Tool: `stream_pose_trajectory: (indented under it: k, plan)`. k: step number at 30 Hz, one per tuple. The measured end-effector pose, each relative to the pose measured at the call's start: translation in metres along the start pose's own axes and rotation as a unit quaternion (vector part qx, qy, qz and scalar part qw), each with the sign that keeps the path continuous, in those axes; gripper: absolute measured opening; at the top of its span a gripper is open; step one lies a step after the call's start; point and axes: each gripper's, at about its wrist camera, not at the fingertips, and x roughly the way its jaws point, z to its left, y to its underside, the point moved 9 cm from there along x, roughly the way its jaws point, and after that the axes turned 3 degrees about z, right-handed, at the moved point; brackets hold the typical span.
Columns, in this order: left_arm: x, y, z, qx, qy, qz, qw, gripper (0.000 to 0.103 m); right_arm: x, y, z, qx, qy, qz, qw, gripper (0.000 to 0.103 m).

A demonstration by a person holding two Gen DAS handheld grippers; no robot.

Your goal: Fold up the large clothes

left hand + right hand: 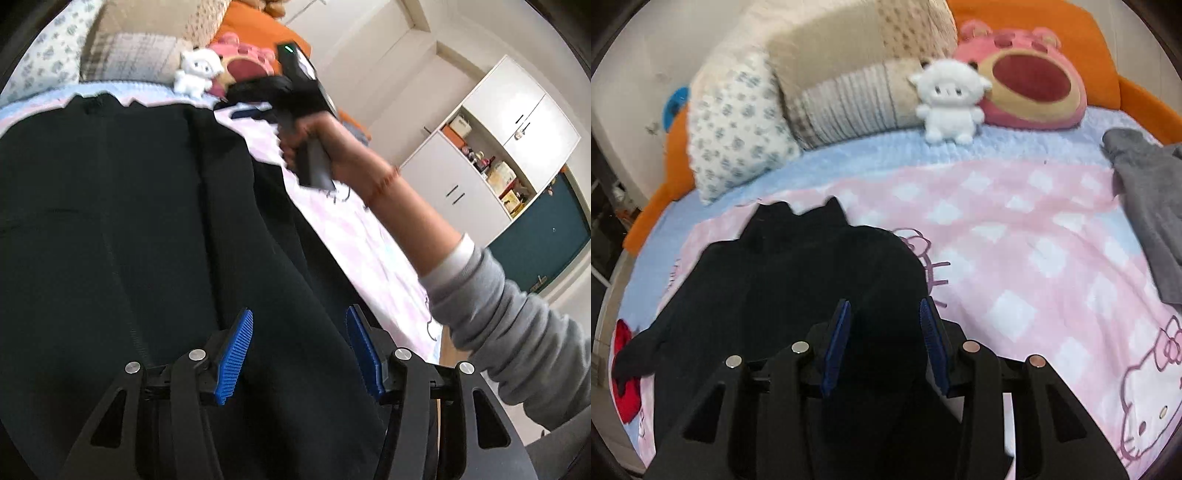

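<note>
Left-wrist view: the left gripper [299,354], with ribbed blue pads [236,358], stands moderately wide above a large black fabric garment [129,221]. The cloth lies under and ahead of both fingers, and the pads do not press on it. The garment spreads forward and to the left of the gripper across a pink checked cartoon-print blanket [354,236]. Ahead and to the right, the person's right hand [314,144] holds the handle of the right gripper [255,88]; its fingertips are blurred in this view. A grey sleeve [517,332] covers the forearm. Farther right stands a white cabinet with open shelves [491,140].

Right-wrist view: the right gripper [884,347] shows a medium gap between its dark blue pads [836,347]. Black cloth fills the space below and between them, with no visible pinch. The garment extends ahead and to the left. Well ahead sit a floral white pillow [738,136], a small white plush toy [947,103] and a pink bear-face cushion [1030,85]. A grey garment [1145,199] lies far right.
</note>
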Motion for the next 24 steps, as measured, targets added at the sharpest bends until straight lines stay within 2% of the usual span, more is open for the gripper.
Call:
stream_pose_trajectory:
  k: [2,3,4,8,12,15,17,19,20,22,23,24]
  plan:
    - [0.015,0.001,0.002,-0.001,-0.012,0.012,0.9999,0.056,0.015,0.004,0.001,0.006,-0.001,0.018,1.0,0.028]
    - [0.02,0.001,0.003,-0.003,-0.014,0.016,0.9998,0.056,0.017,0.004,0.001,0.013,-0.005,0.016,1.0,0.012]
    - [0.022,0.004,0.005,-0.007,-0.015,0.019,0.9997,0.056,0.014,0.002,0.002,0.014,-0.002,0.006,1.0,0.009]
    - [0.021,0.011,0.016,-0.019,-0.023,0.019,0.9994,0.056,0.0,-0.013,0.03,-0.015,-0.008,-0.031,0.999,0.008]
    - [-0.012,0.013,0.036,-0.047,-0.039,-0.013,0.9981,0.056,0.025,-0.014,0.054,-0.036,0.013,-0.009,0.999,0.008]
    - [-0.06,0.019,0.068,-0.081,-0.075,-0.051,0.9925,0.057,0.052,-0.001,0.059,-0.051,0.047,0.023,0.997,0.012]
    - [-0.108,0.027,0.1,-0.106,-0.118,-0.079,0.9842,0.063,0.063,0.011,0.067,-0.077,0.06,0.042,0.994,0.031]
    - [-0.156,0.036,0.13,-0.128,-0.162,-0.104,0.973,0.068,0.055,0.013,0.076,-0.095,0.081,0.025,0.992,0.055]
    - [-0.184,0.043,0.147,-0.141,-0.188,-0.118,0.9648,0.069,0.045,0.013,0.084,-0.105,0.088,0.012,0.991,0.058]
    - [-0.252,0.064,0.185,-0.188,-0.241,-0.153,0.9399,0.072,0.027,0.014,0.099,-0.113,0.078,-0.006,0.99,0.059]
    - [-0.294,0.08,0.206,-0.22,-0.264,-0.175,0.9227,0.075,0.015,0.015,0.108,-0.119,0.072,-0.018,0.99,0.06]
    - [-0.318,0.09,0.218,-0.237,-0.277,-0.189,0.9117,0.075,-0.002,0.017,0.122,-0.132,0.063,-0.034,0.989,0.065]
